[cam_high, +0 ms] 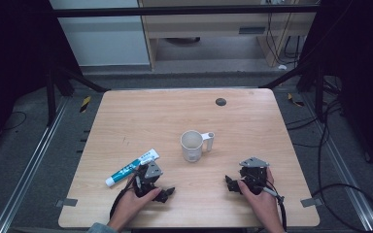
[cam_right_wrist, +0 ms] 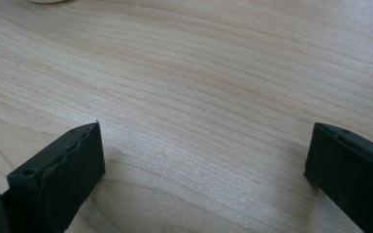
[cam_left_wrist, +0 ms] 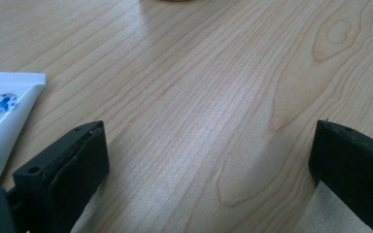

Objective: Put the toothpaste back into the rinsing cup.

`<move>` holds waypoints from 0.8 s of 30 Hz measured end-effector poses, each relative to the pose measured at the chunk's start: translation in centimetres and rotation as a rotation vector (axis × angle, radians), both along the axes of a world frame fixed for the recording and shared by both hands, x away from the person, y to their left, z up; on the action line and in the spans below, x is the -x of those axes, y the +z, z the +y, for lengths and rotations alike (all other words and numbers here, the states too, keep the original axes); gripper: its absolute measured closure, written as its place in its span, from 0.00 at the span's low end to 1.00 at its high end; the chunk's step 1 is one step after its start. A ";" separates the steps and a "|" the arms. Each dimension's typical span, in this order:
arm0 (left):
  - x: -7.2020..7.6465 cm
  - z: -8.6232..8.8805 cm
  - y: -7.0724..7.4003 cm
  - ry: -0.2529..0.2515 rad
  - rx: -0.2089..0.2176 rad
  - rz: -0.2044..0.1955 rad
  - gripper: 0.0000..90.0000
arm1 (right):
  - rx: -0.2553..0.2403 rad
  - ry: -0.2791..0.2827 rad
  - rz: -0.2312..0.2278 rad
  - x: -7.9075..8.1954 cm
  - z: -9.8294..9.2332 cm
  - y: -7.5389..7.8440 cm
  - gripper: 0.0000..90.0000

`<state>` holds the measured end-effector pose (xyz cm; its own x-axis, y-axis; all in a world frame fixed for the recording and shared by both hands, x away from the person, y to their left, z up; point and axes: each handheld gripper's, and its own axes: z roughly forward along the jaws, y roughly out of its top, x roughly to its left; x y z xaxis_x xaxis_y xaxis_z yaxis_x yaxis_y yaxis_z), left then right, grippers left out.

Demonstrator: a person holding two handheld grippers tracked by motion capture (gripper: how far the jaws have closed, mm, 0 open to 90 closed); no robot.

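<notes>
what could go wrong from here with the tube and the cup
The toothpaste tube lies flat beside the open left gripper, so the jaws may slide over it or squash it. The cup stands upright and unheld, handle toward the right gripper; a sideways nudge could tip or push it.

Wooden table point(cam_high: 126, 111), grey floor point(cam_high: 24, 145), black curtains point(cam_high: 9, 58)

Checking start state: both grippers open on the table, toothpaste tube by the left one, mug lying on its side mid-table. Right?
Not quite: the mug stands upright, mouth up, as the high view shows. Rest holds: left gripper and right gripper open, toothpaste tube beside the left.
</notes>
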<state>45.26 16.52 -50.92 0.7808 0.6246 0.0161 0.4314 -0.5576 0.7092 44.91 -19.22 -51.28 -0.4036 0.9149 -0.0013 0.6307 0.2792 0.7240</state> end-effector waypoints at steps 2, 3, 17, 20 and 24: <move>0.0 0.0 0.3 0.000 -0.019 0.009 0.02 | 0.000 0.000 0.000 0.0 0.0 0.0 0.01; -0.1 0.1 0.6 0.002 -0.029 0.011 0.05 | 0.001 0.001 0.000 0.0 0.0 0.0 0.01; -2.5 1.8 6.7 0.039 -0.160 0.037 0.09 | 0.000 0.001 0.001 0.0 0.0 0.0 0.01; -3.6 2.3 7.9 0.050 -0.222 0.057 0.11 | 0.000 0.009 0.001 0.0 -0.1 0.0 0.01; -4.3 2.4 8.4 0.051 -0.274 0.072 0.12 | -0.001 0.010 0.002 0.0 -0.1 0.0 0.01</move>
<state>49.60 18.93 -42.54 0.7536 0.6432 0.1355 0.5077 -0.7005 0.5015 44.95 -19.29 -51.28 -0.4125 0.9110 0.0002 0.6292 0.2848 0.7232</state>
